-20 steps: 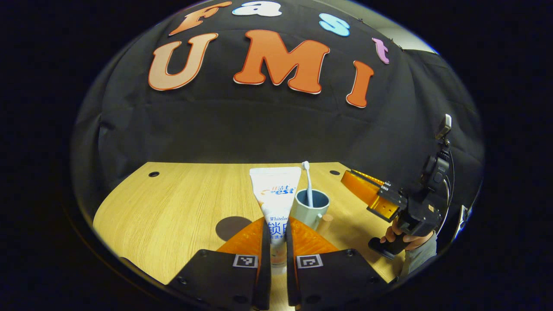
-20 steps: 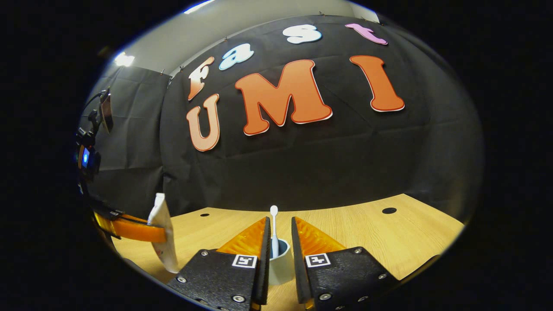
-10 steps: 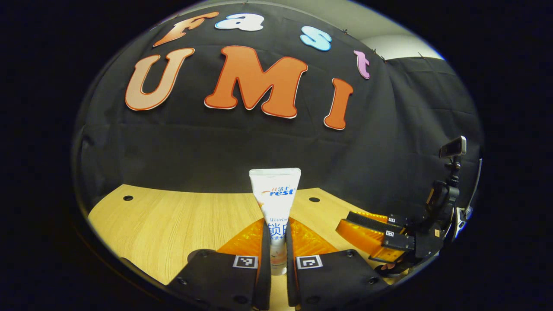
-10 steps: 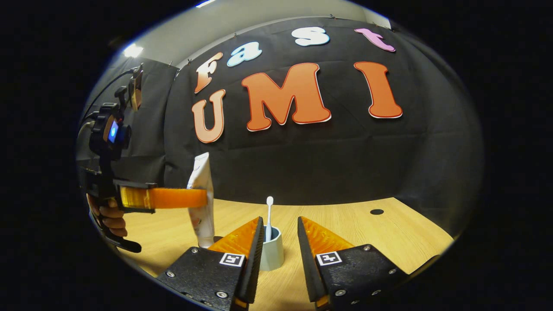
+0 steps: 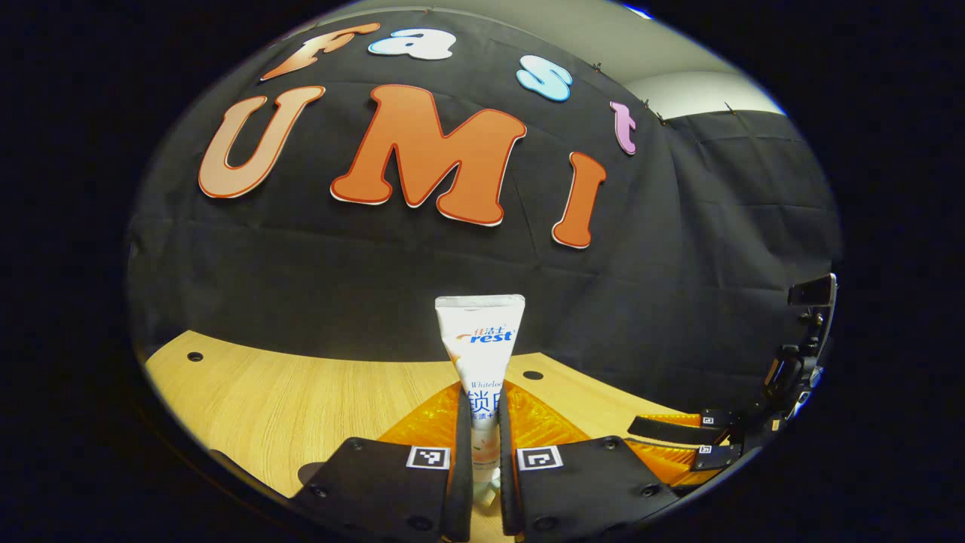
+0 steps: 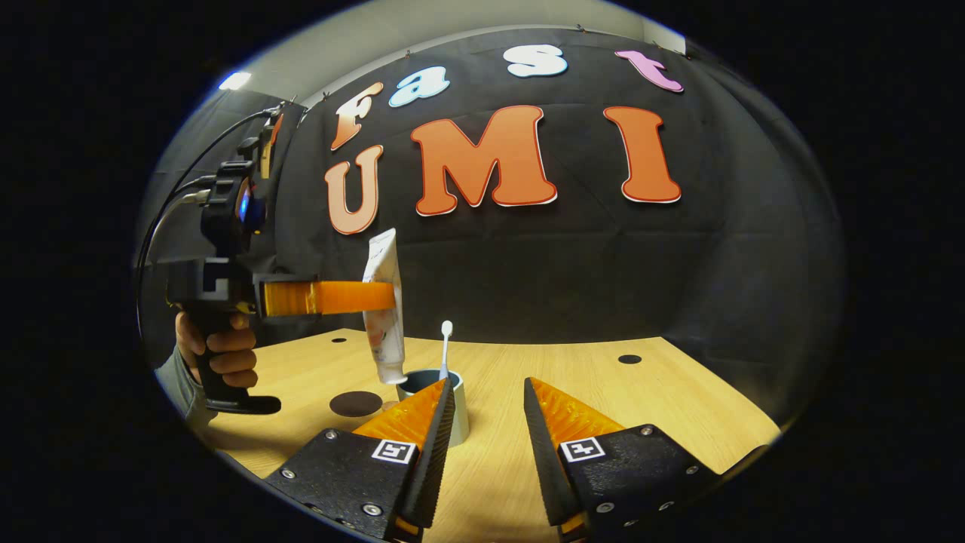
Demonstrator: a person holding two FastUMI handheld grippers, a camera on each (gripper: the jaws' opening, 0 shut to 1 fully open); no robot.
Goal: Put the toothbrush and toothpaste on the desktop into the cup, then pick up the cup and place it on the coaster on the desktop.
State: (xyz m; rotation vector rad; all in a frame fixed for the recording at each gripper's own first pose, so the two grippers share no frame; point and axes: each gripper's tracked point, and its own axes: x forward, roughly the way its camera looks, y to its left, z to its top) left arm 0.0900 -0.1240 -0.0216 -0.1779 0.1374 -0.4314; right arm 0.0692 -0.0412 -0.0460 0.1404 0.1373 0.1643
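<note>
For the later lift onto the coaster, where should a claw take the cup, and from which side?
Grip the cup across its round wall below the rim, coming in level from the side. The toothbrush stands upright inside and the toothpaste hangs over the mouth, blocking a top approach.

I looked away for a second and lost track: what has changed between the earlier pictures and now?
The left gripper carried the toothpaste up and over the cup, cap end just above the rim. The right gripper let go of the toothbrush, opened and backed off. Unchanged: toothbrush standing in the cup, coaster bare, toothpaste clamped.
</note>
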